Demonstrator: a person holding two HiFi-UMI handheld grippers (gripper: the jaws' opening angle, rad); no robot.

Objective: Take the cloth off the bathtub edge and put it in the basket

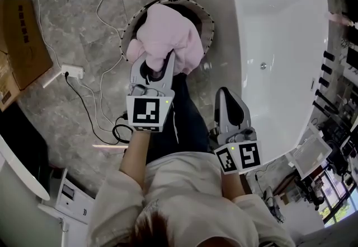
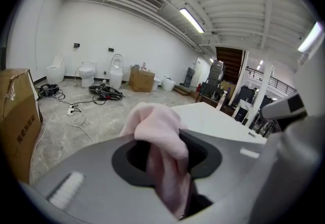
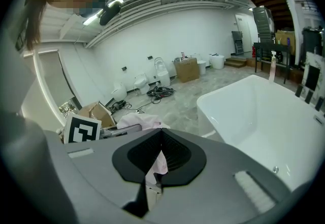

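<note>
The pink cloth [image 1: 168,36] hangs bunched from my left gripper [image 1: 159,65], whose jaws are shut on a fold of it. It hovers right over the round basket [image 1: 208,28], covering most of its opening. In the left gripper view the cloth [image 2: 161,136] fills the gap between the jaws of the left gripper [image 2: 170,159]. My right gripper [image 1: 226,96] is lower right, beside the white bathtub [image 1: 279,27], shut with nothing in it. From the right gripper [image 3: 161,134] I see the cloth [image 3: 138,119] to its left and the bathtub [image 3: 254,111] to its right.
The person's dark trouser leg [image 1: 180,120] stands between basket and tub. A power strip [image 1: 72,72] with cables lies on the marble floor at left, near a cardboard box [image 1: 22,38]. Toilets [image 2: 86,73] and boxes line the far wall.
</note>
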